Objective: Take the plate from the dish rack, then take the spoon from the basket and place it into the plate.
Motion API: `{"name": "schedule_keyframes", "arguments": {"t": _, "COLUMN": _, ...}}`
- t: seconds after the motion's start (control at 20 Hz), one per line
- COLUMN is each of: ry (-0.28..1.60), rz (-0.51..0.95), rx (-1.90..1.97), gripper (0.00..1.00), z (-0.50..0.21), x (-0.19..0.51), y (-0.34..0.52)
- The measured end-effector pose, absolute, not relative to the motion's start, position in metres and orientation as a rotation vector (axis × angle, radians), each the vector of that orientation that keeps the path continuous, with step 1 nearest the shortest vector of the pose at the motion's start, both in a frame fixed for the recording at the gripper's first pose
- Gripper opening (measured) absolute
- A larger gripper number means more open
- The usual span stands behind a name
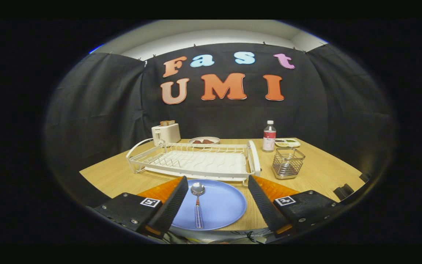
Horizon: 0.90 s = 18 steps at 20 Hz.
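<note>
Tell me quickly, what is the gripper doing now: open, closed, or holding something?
Gripper: open and holding nothing; its fingers stand wide apart on either side of the blue plate, where the spoon lies.

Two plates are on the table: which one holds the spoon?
The blue plate, lying between the open claw's fingers with the spoon on it. The other plate sits beyond the dish rack, beside the toaster.

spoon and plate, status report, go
Tool open, holding nothing. Spoon lying in blue plate, between the fingers. Dish rack beyond them. Nothing in the way.
</note>
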<state>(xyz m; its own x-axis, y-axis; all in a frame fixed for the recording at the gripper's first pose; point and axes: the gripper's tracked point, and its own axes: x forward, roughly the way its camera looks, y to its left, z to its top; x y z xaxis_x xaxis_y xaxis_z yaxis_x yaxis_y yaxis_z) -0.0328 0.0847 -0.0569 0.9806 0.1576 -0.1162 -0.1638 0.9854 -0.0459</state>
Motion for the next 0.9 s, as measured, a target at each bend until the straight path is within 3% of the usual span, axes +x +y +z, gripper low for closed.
{"name": "schedule_keyframes", "arguments": {"t": 0.9, "ry": -0.003, "rz": -0.113, "rx": -0.028, "gripper": 0.97, "z": 0.016, "x": -0.016, "y": -0.030}}
